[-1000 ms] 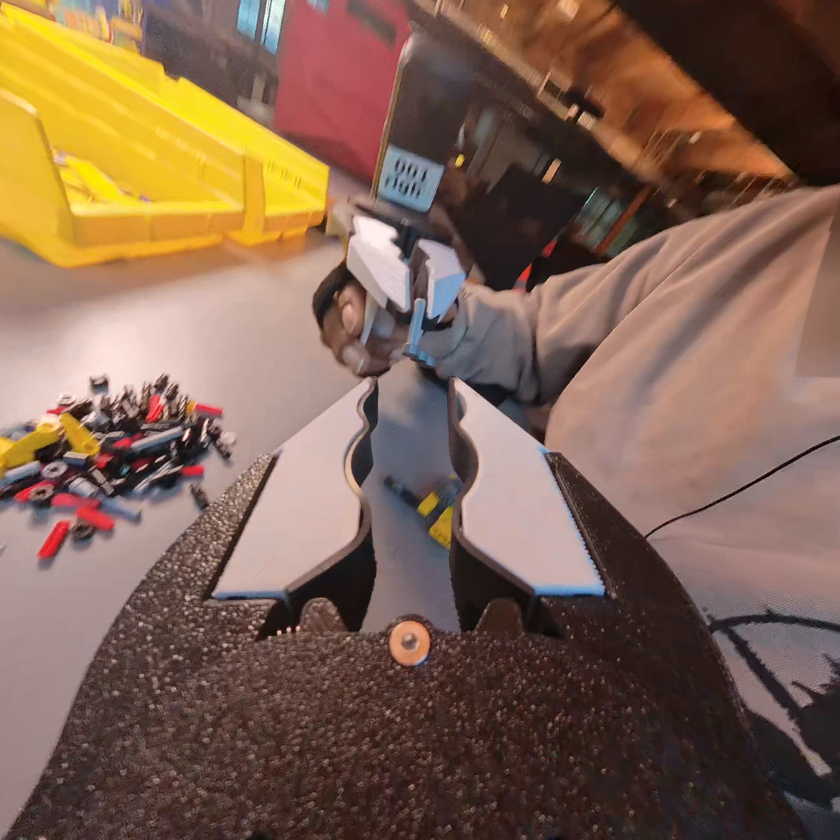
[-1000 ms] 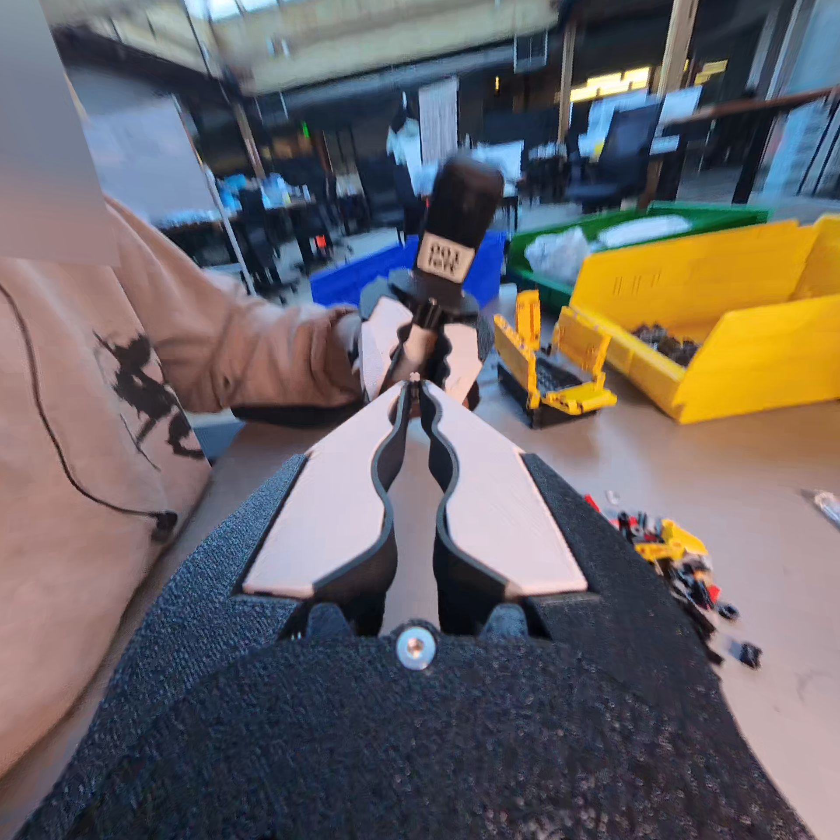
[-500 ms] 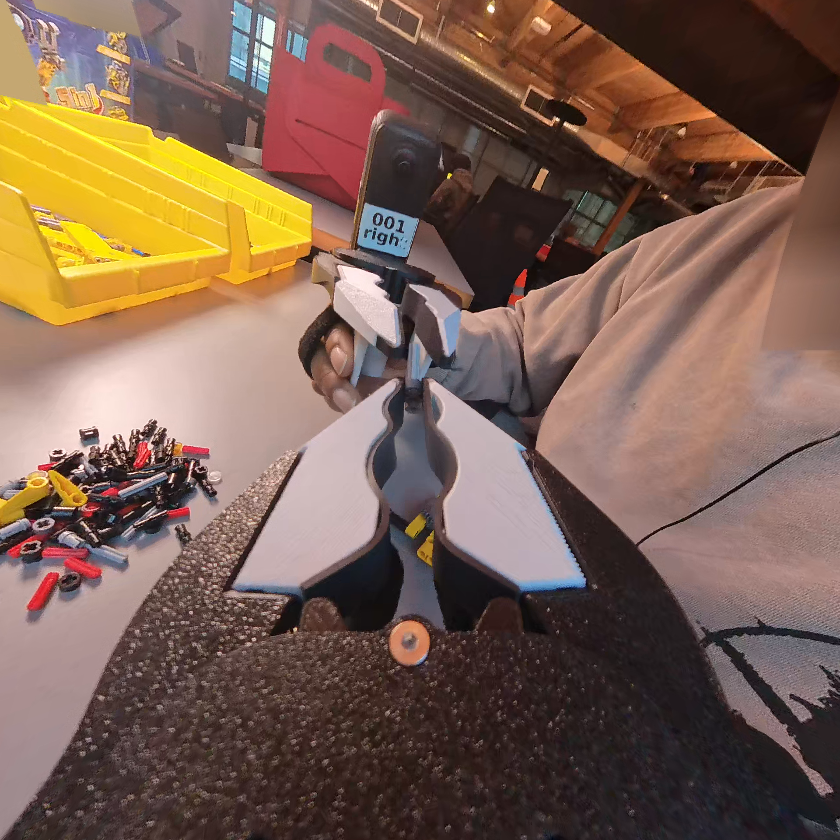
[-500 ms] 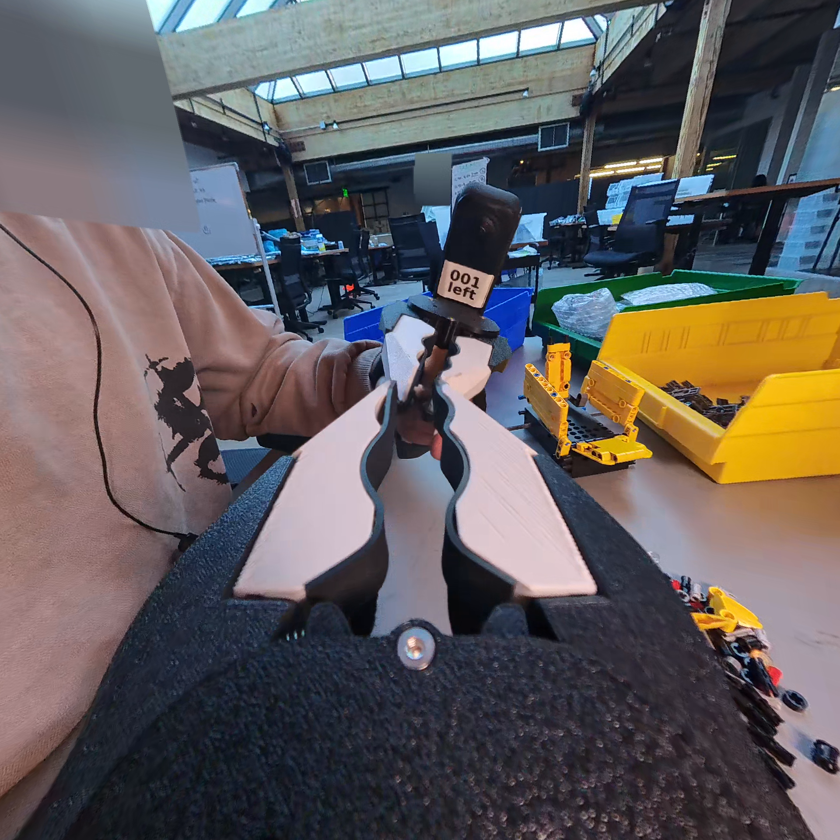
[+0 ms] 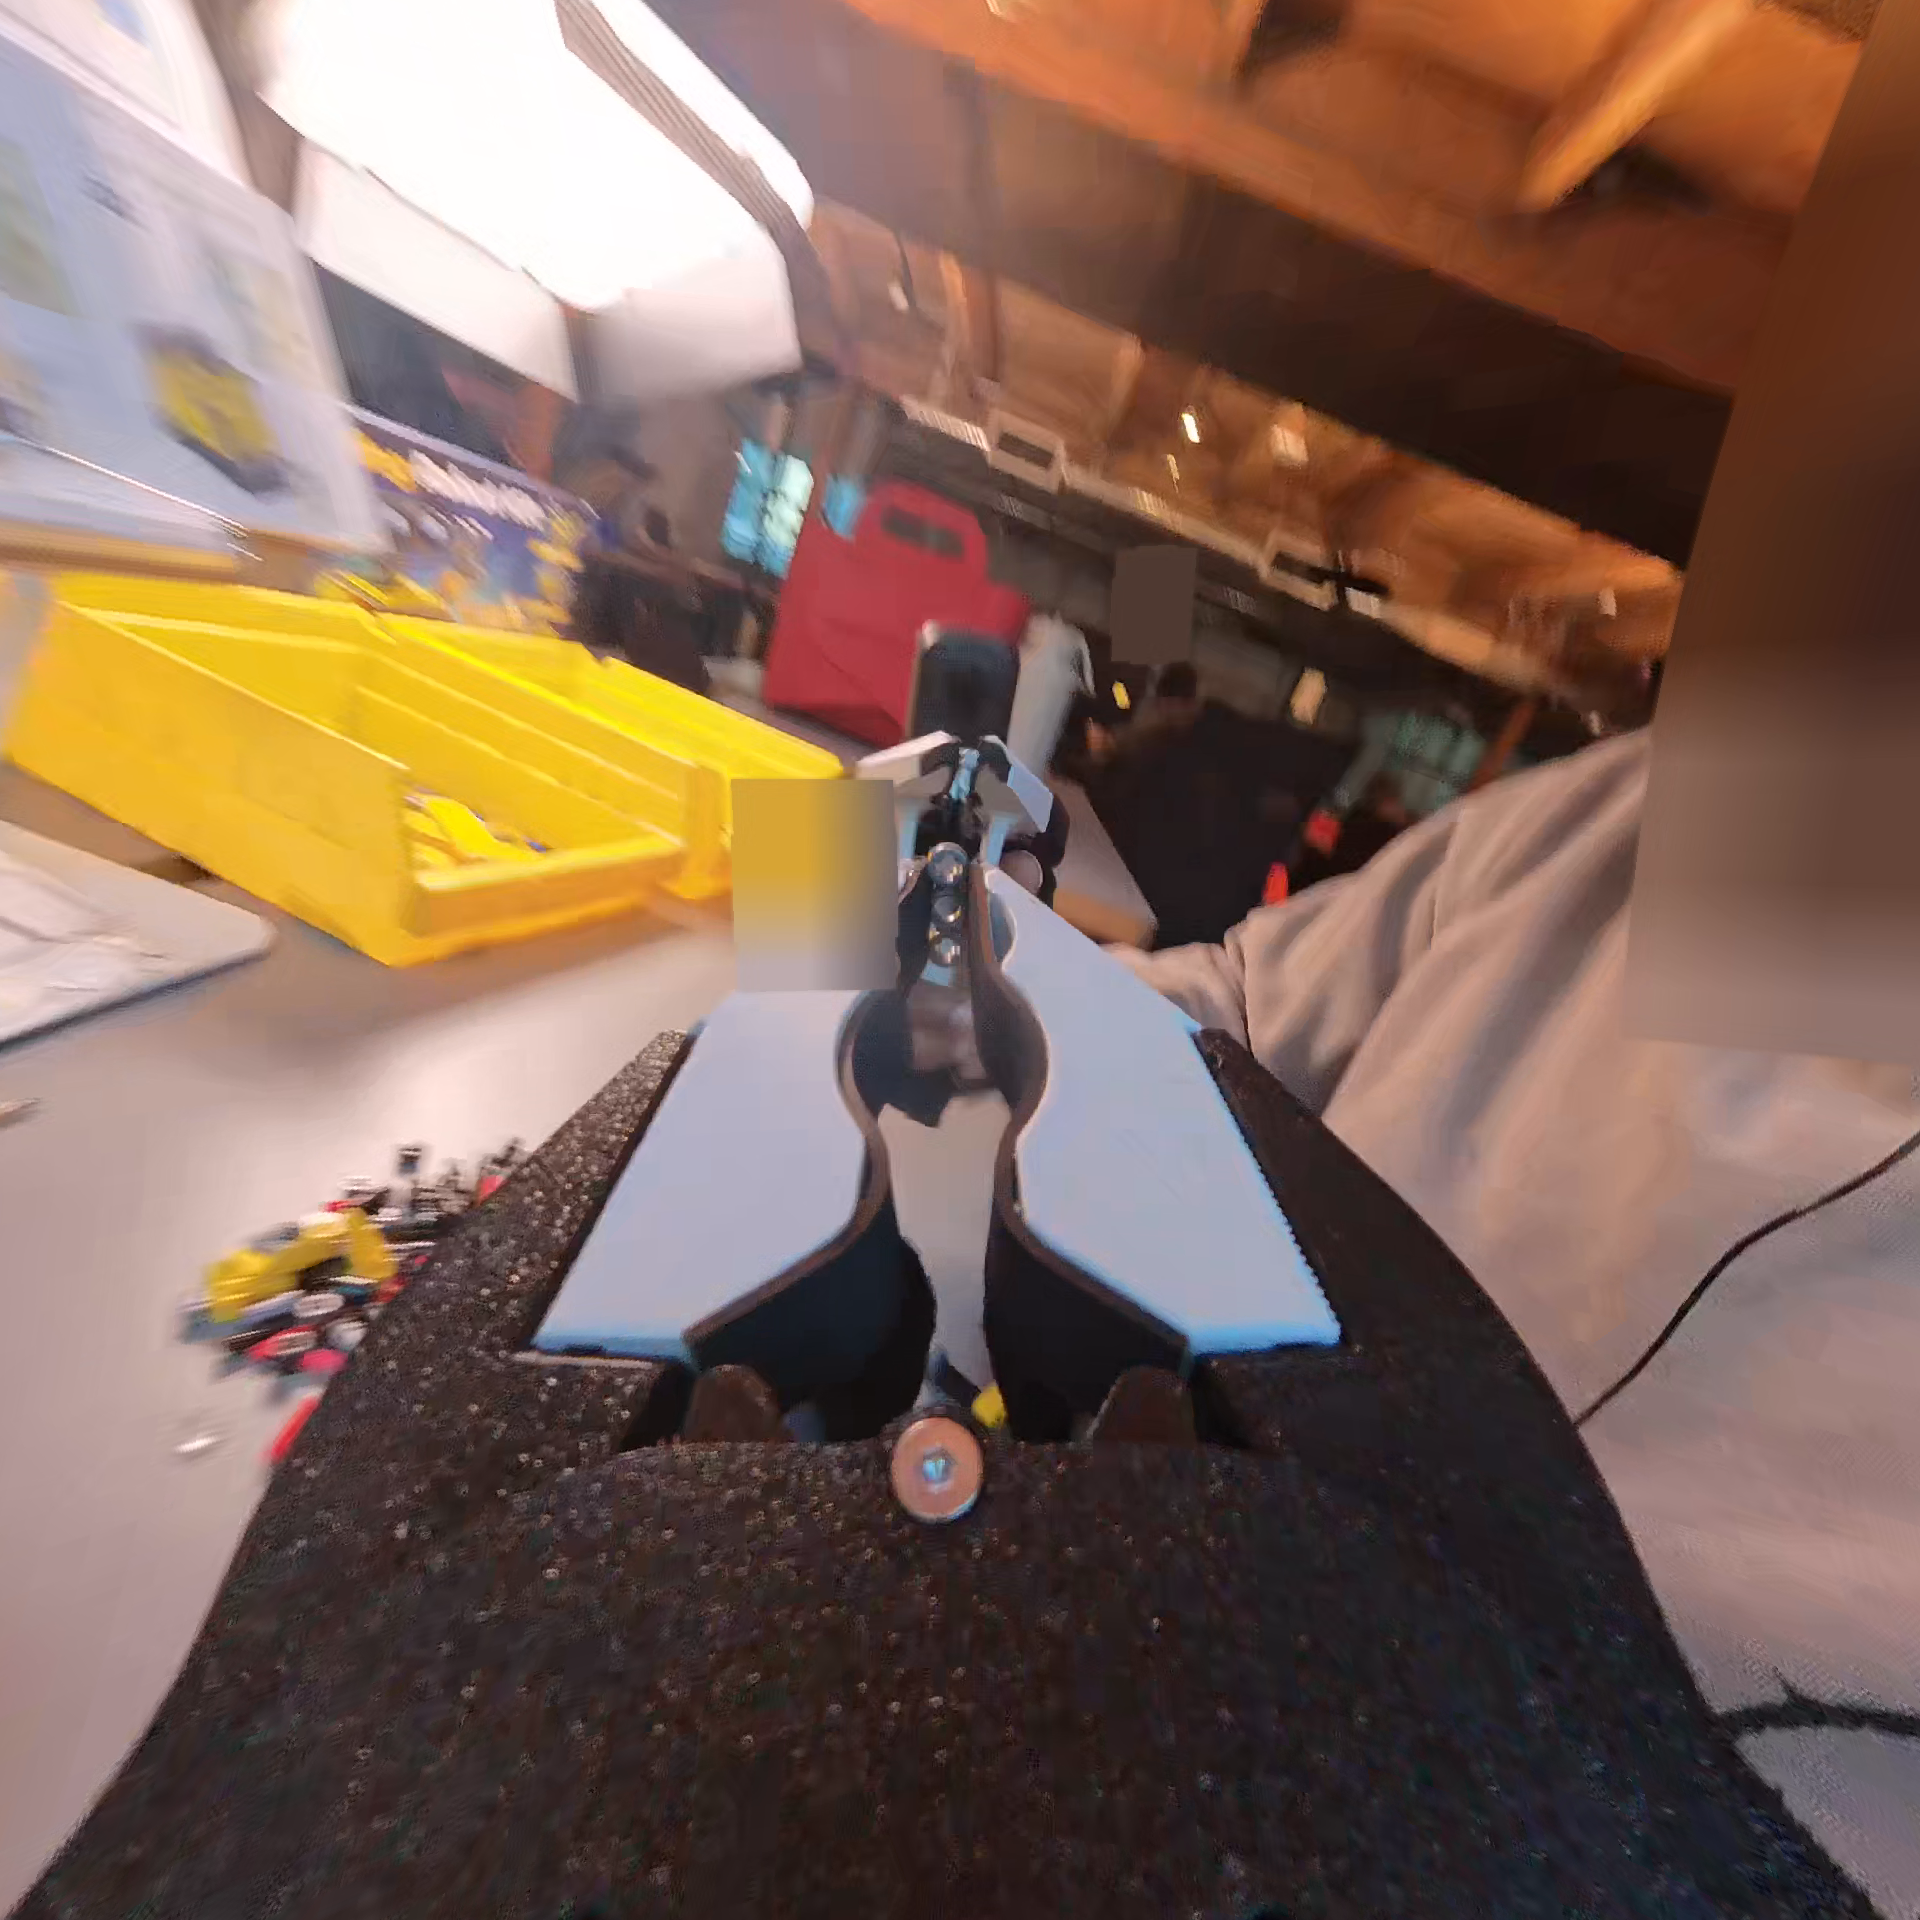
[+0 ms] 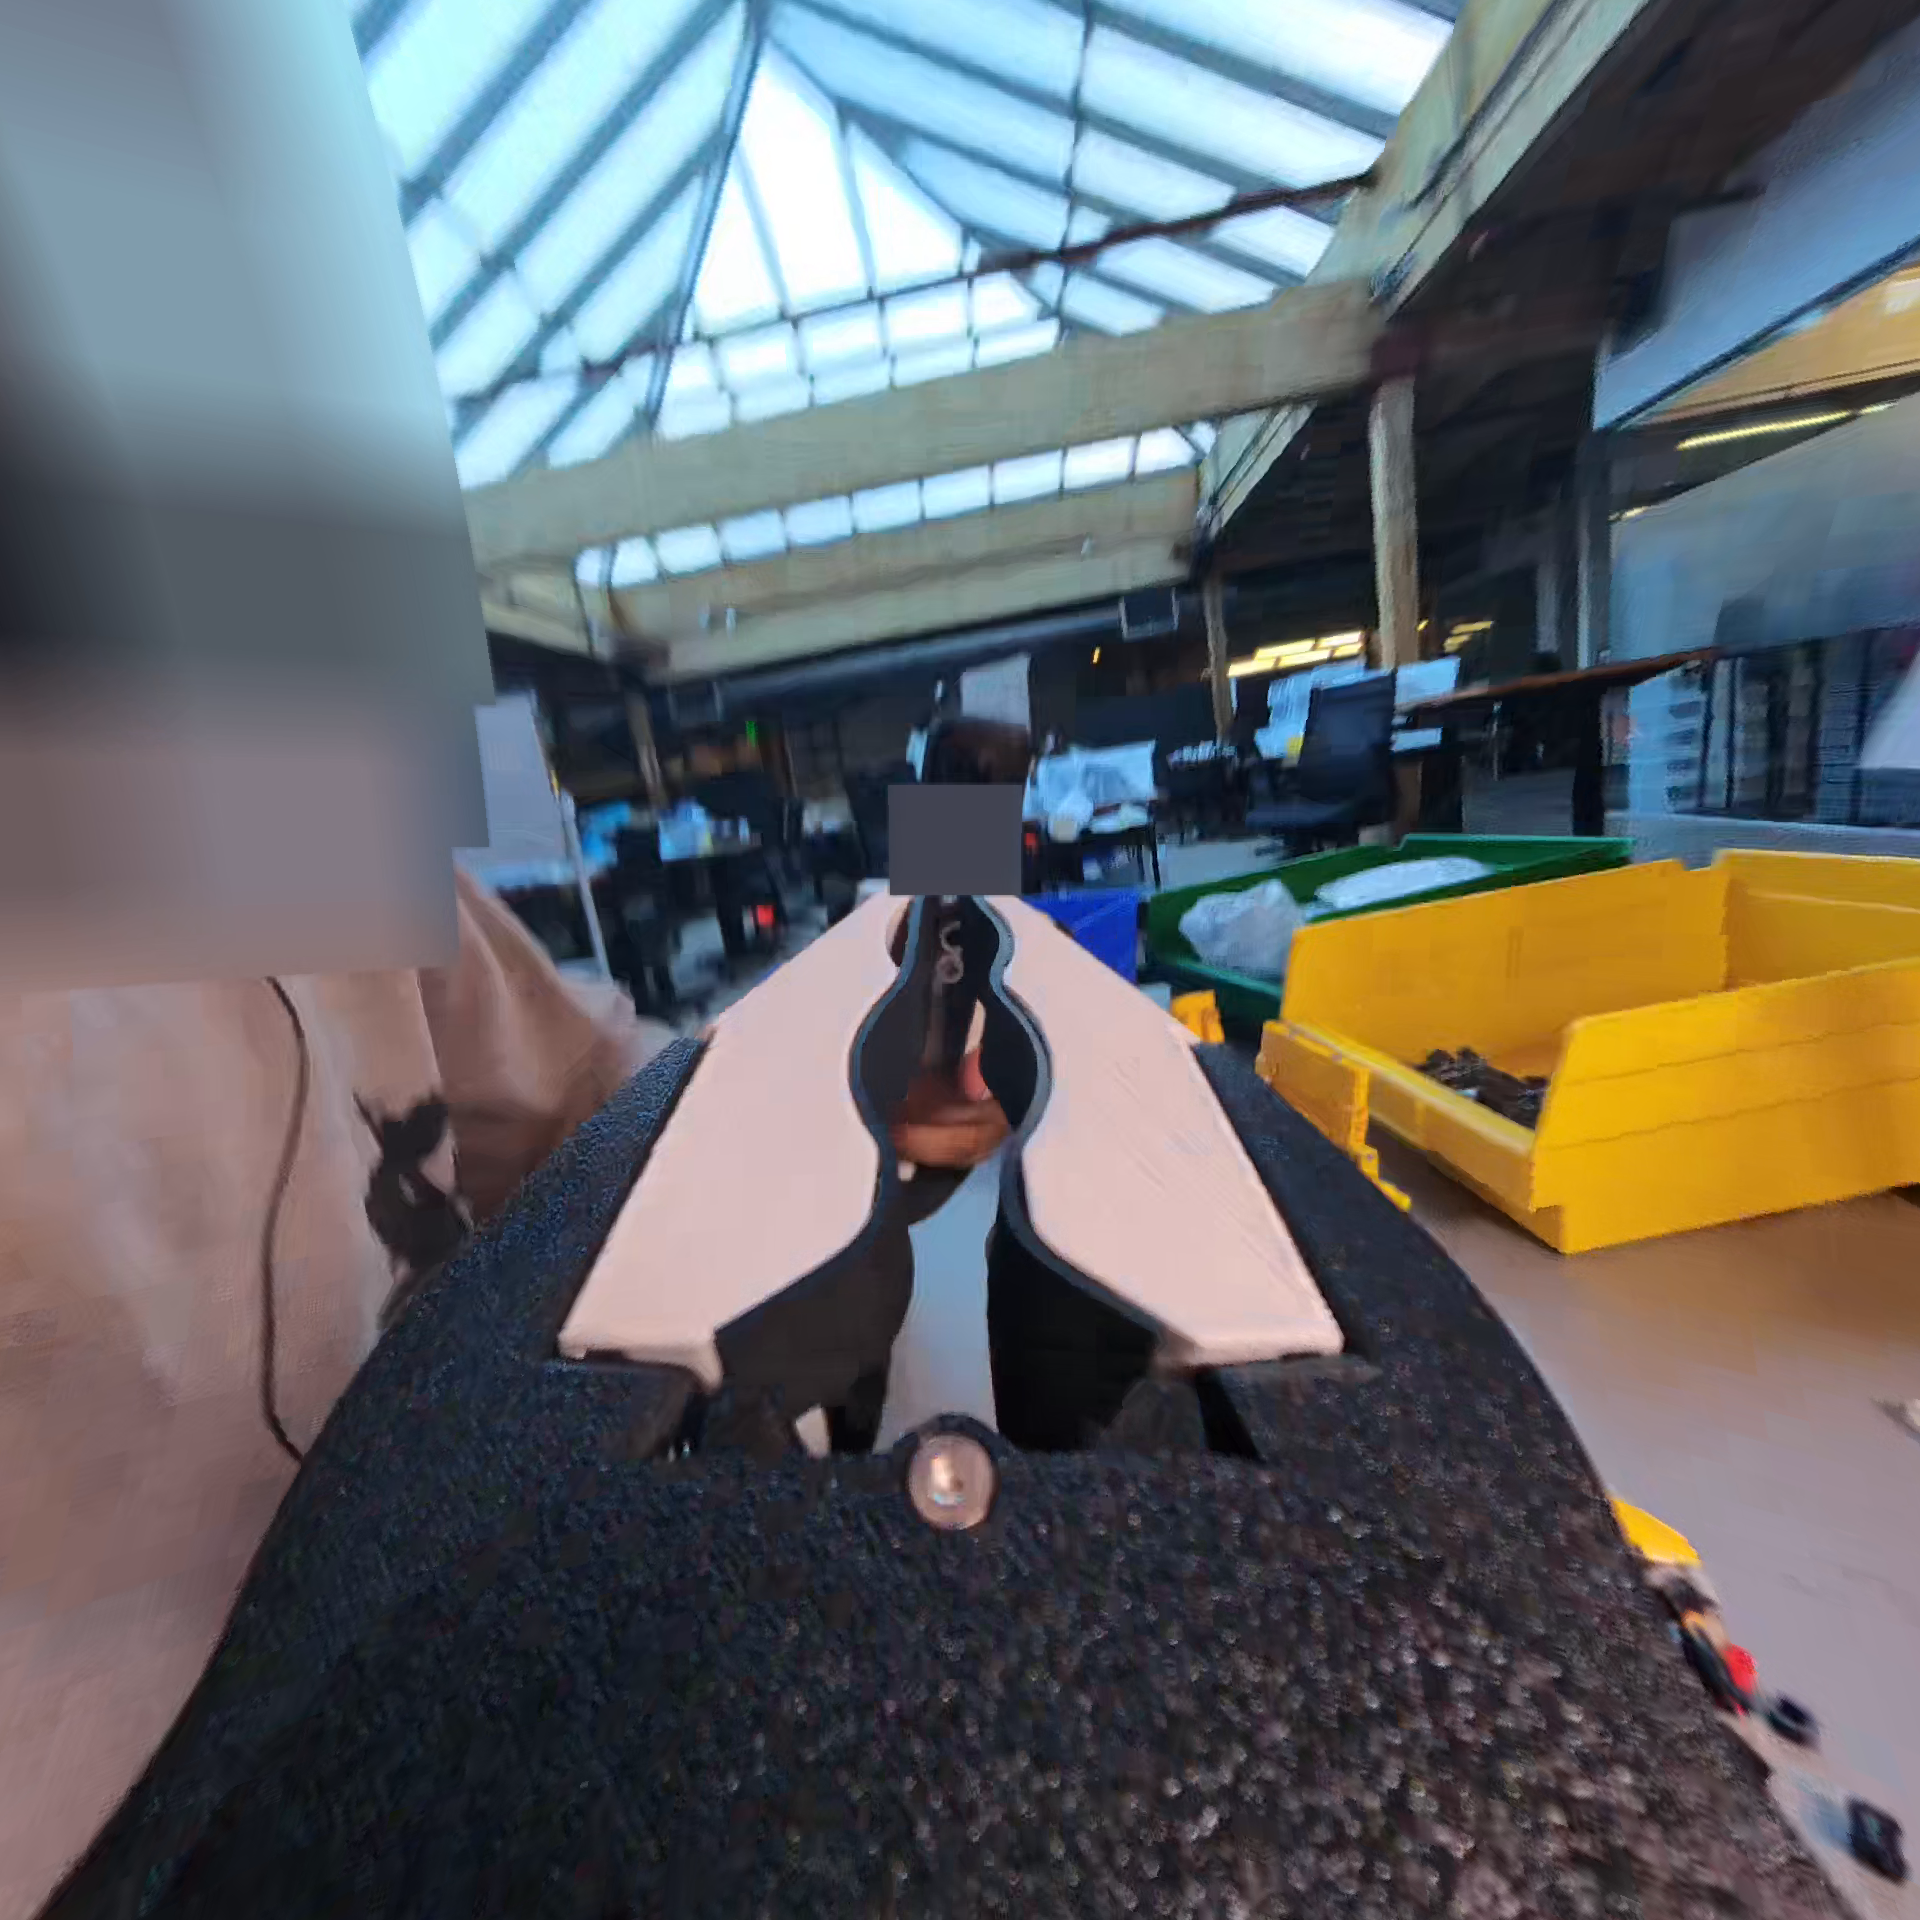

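Note:
My left gripper (image 5: 948,878) is shut on a small grey beam with round holes (image 5: 943,916), held upright in the air above the table. My right gripper (image 5: 966,774) faces it tip to tip just beyond the beam. In the right wrist view my right gripper (image 6: 948,920) is shut on a dark beam with holes (image 6: 948,966). I cannot tell whether both grip one piece or two joined pieces. A hand (image 6: 940,1127) shows behind the jaws. Both views are blurred.
Yellow bins (image 5: 364,748) stand at the back left, with a pile of small parts (image 5: 301,1283) on the grey table. In the right wrist view there are a yellow bin (image 6: 1610,1039), a green bin (image 6: 1382,883), a blue bin (image 6: 1091,920) and loose parts (image 6: 1714,1662). The person's sleeve (image 5: 1455,1039) is at the right. The grippers' ends are close to 5 centimetres from one another.
My left gripper went from open to shut on the beam held by my right gripper. Both grippers have since risen and tilted upward, so less table shows.

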### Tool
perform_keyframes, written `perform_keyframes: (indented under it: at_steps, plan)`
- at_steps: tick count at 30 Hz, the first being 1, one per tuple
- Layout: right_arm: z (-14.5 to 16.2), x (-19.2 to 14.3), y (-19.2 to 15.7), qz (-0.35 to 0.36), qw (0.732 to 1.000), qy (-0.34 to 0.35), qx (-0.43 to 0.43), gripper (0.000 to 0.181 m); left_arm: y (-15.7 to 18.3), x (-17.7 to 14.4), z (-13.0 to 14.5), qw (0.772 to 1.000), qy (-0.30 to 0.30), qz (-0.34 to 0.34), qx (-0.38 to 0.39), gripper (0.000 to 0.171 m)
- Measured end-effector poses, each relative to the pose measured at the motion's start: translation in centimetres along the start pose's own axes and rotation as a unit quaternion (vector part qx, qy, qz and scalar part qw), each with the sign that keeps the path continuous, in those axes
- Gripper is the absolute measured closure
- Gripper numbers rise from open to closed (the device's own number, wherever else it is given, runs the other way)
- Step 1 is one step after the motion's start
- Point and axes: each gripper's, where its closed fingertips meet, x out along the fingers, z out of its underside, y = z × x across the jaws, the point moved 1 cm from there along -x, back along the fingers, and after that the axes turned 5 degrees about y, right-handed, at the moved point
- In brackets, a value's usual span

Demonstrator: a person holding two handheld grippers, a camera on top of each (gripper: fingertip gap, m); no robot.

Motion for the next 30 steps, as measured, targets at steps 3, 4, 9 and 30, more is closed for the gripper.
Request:
perform_keyframes:
  at_steps: [3,4,9,30]
  plan:
    - [-3.5,-3.7,2.9,0.058,0.996,-0.008,-0.067,0.179,-1.0,-3.0,-2.7,0.998,0.016,-0.032,0.056,0.166]
    - [-3.5,-3.9,3.4,0.067,0.995,-0.026,-0.075,0.179,-0.9,-2.6,-2.3,0.997,0.007,-0.039,0.072,0.166]
    - [3.5,-5.3,7.9,0.151,0.956,-0.217,-0.124,0.178,-4.5,-2.2,2.1,0.982,-0.091,-0.122,0.114,0.166]
    - [9.1,-0.6,4.1,0.11,0.959,-0.244,0.096,0.16,-6.2,-1.2,7.1,0.77,-0.269,-0.217,0.536,0.166]
